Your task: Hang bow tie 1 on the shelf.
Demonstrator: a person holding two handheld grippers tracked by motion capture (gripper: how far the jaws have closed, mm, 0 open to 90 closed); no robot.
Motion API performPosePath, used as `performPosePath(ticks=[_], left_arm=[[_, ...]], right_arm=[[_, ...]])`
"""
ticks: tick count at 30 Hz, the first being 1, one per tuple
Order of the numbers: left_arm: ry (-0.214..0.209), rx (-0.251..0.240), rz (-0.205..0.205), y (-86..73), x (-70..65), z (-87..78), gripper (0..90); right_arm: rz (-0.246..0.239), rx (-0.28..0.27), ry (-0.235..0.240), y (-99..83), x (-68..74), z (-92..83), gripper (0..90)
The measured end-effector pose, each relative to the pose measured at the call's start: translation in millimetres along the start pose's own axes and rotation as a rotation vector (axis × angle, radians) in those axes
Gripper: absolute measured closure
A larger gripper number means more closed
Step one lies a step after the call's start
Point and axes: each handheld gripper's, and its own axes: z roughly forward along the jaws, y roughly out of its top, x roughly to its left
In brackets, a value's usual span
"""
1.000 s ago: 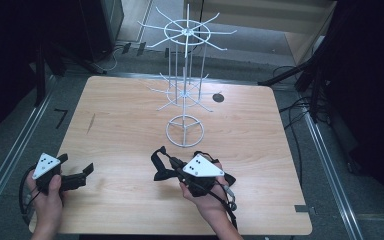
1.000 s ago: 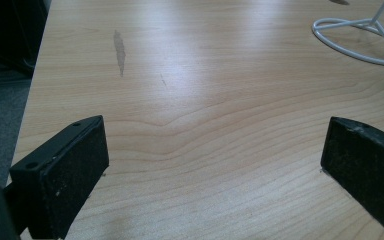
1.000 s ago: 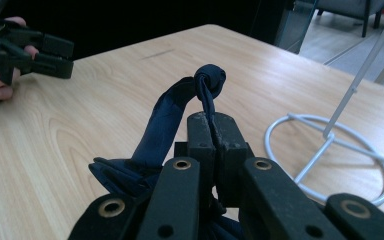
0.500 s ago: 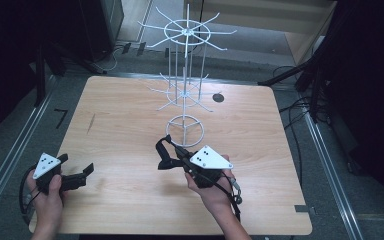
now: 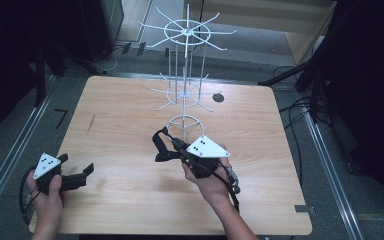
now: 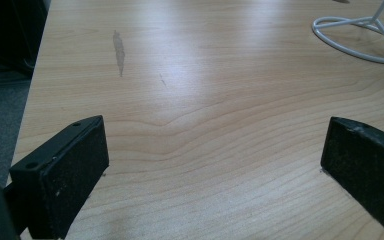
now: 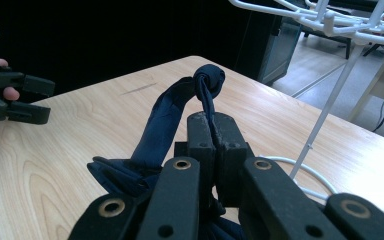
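Observation:
A dark navy fabric strip (image 7: 170, 120) with a knot (image 7: 208, 79) at its top is pinched in my right gripper (image 7: 214, 127), which is shut on it. From above, the strip (image 5: 159, 146) hangs off the right gripper (image 5: 176, 146) just in front of the round base (image 5: 185, 122) of a white wire rack (image 5: 185, 35). My left gripper (image 5: 77, 166) rests near the table's front left corner. In the left gripper view it (image 6: 215, 150) stands wide open, with nothing but bare wood between its pads (image 6: 65, 167).
The wooden table (image 5: 120, 120) has a small dark round hole (image 5: 218, 97) behind the rack. The rack's wire arms (image 7: 330, 22) spread out at two levels above the table's middle. Dark cabinets and cables surround the table on the floor.
My right gripper has lifted and moved forward toward the rack's base, carrying the navy strip with it. The left gripper has stayed in place.

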Motion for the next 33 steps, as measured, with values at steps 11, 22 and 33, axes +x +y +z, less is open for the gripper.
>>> performPosePath(ticks=[11, 22, 33], left_arm=[[0.005, -0.004, -0.002, -0.1, 0.0, 0.0, 0.0], [0.006, -0.002, -0.002, -0.1, 0.2, -0.3, 0.0], [0.003, -0.002, -0.002, 0.0, 0.7, -0.5, 0.0]], right_arm=[[0.048, 0.004, 0.015, -4.0, -2.7, 1.0, 88.8], [0.060, -0.045, -0.014, -1.2, -9.1, -14.5, 88.8], [0.056, -0.091, -0.036, 4.4, -12.6, -26.2, 88.8]])
